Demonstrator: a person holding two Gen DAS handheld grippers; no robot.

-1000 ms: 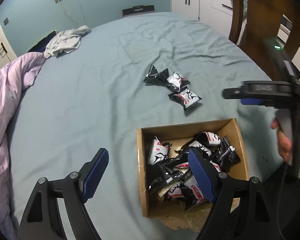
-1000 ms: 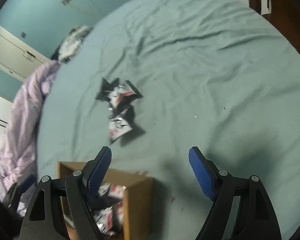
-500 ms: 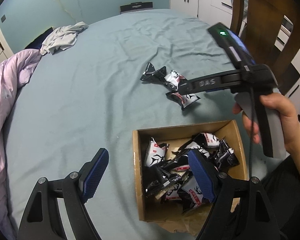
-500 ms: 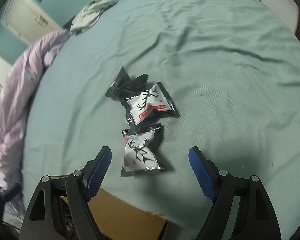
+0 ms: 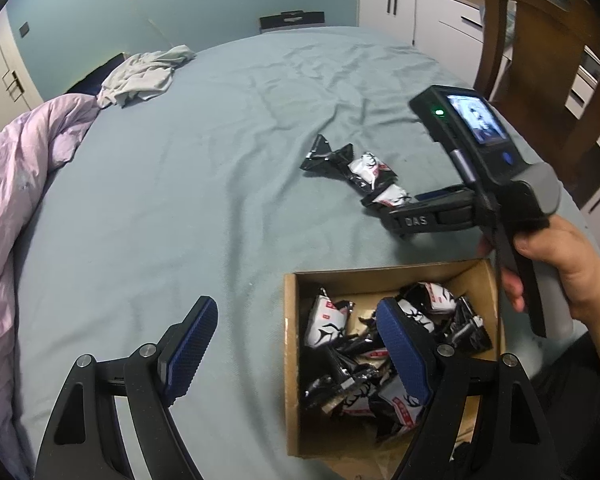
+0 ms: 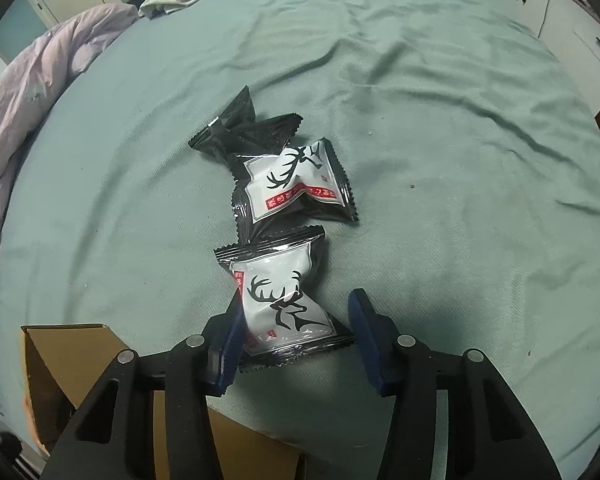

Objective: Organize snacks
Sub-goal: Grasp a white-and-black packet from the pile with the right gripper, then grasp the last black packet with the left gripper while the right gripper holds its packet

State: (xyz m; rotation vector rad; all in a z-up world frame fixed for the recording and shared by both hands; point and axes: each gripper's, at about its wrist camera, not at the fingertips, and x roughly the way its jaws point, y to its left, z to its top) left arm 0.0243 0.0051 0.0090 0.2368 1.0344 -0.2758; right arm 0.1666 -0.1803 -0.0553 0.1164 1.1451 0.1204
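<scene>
Pale purple duvet (image 5: 16, 184): bunched along the left edge of the bed.

Grey garment (image 5: 140, 76): crumpled at the far left of the bed, near the teal wall.

Bed (image 5: 180, 200): covered with a wrinkled grey-green sheet; it carries every item listed here.

Left gripper (image 5: 296, 350): low in its own view, jaws wide apart with nothing between them. Its left blue pad is over bare sheet, its right pad over the open box.

Cardboard box (image 5: 290, 360): open-topped, on the near part of the bed, holding a loose heap of black-and-white snack packets (image 5: 380, 344) printed with a deer head and red label.

Loose packets, three, in a chain beyond the box on the sheet:
- all-black packet (image 6: 244, 132), farthest;
- middle packet (image 6: 296, 186), white face with antlers and a red strip, overlapping the black one;
- nearest packet (image 6: 280, 304), white face with a deer head, lying flat on the sheet.

Right gripper (image 6: 296, 330): jaws have just been closing, with the nearest packet between them. The left pad touches the packet's left edge; the right pad stands just beside its right corner, a gap showing, so no clamp yet.

Person's hand (image 5: 556, 264): grips the right gripper's grey handle at the right edge.

Wooden chair (image 5: 540, 40): far right, beside the bed.

White cabinets (image 5: 412, 4): behind the chair.
</scene>
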